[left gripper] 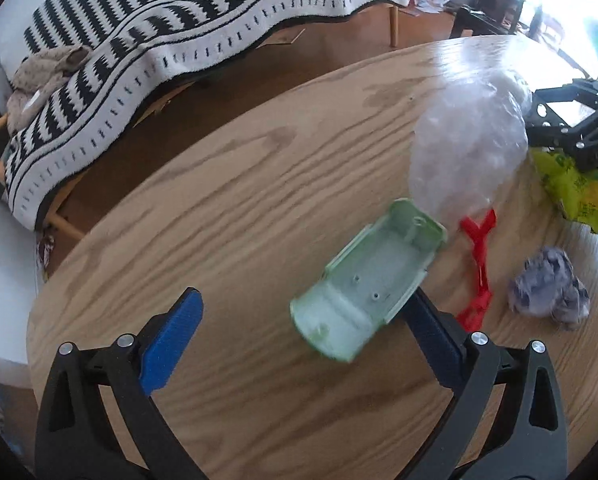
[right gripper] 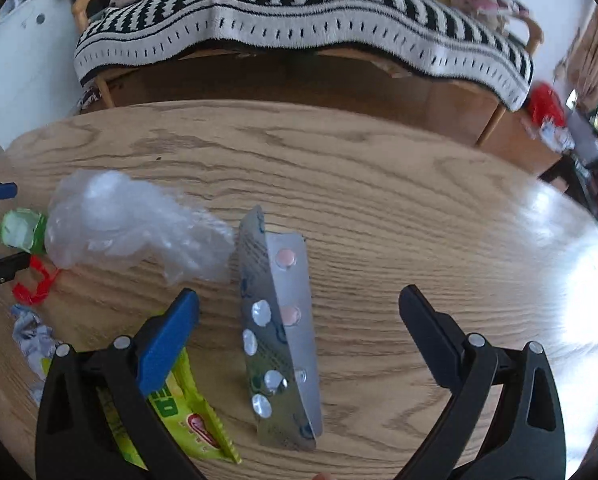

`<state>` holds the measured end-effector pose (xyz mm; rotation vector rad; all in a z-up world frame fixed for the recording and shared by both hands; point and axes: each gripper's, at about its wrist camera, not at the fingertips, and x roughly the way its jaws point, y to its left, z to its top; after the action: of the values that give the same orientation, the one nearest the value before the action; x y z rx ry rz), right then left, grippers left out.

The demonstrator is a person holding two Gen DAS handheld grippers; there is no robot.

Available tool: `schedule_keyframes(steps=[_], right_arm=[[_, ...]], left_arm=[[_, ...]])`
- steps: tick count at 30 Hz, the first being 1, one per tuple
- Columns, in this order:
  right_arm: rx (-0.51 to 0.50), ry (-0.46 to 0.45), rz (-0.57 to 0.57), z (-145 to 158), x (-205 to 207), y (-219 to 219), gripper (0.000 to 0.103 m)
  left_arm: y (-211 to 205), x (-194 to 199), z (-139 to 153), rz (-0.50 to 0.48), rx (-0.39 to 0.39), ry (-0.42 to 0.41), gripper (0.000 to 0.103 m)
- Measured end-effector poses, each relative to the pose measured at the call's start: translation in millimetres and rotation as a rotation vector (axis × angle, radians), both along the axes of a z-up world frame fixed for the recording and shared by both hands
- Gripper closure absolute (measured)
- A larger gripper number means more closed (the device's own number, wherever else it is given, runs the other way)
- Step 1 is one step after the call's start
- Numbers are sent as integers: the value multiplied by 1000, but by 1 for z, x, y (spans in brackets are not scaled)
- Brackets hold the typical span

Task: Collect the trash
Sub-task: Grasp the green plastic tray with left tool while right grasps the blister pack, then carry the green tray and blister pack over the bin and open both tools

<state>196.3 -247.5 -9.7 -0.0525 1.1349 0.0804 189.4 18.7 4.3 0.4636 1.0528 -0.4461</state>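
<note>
My left gripper (left gripper: 303, 300) is open over the round wooden table (left gripper: 227, 184). A pale green plastic shell (left gripper: 367, 284) lies between its fingers, close to the right finger. A clear plastic bag (left gripper: 467, 148), a red plastic piece (left gripper: 477, 268), a crumpled paper ball (left gripper: 547, 288) and a green wrapper (left gripper: 575, 188) lie to the right. My right gripper (right gripper: 299, 300) is open, with a folded silver pill blister pack (right gripper: 279, 332) lying between its fingers. The green wrapper (right gripper: 187, 412) lies under its left finger. The clear bag (right gripper: 123, 224) lies to the left.
A sofa with a black-and-white striped blanket (left gripper: 171, 40) stands beyond the table, with wooden floor between. The other gripper (left gripper: 579, 120) shows at the right edge of the left wrist view. The green shell (right gripper: 19, 232), red piece (right gripper: 35, 280) and crumpled paper (right gripper: 31, 336) lie at the table's left.
</note>
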Motion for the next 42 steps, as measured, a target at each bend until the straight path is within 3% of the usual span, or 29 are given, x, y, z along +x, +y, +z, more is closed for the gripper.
schedule_keyframes(steps=[7,21,26,27,28,29,30,32,36,42], right_arm=[[-5,65,53,1,24,-15,5],[1,26,106,-1,1,-23,5],[1,14,90,-1,-2,-23,6],[7,5,90,0,-4,-22,8],[10,-11,98,2,-8,-20,18],[14,-33,111,7,-14,-18,43],[19,-45,114,11,-19,-15,68],[38,-41,126,13,-27,-12,72],[57,-90,99,26,-49,-17,72],[99,-156,49,71,-86,-44,72]], left_arm=[[-7,17,-3,-18,-103,62,6],[-6,2,-6,76,-160,-29,5],[-7,3,-4,99,-148,-9,6],[-7,2,-4,103,-148,-9,11],[-8,-2,-1,96,-157,-26,20],[-10,-5,3,83,-165,-50,60],[-13,-10,6,102,-145,-72,71],[-13,-19,6,124,-168,-78,71],[-14,-38,11,136,-137,-102,71],[-9,-64,52,162,-123,-134,71]])
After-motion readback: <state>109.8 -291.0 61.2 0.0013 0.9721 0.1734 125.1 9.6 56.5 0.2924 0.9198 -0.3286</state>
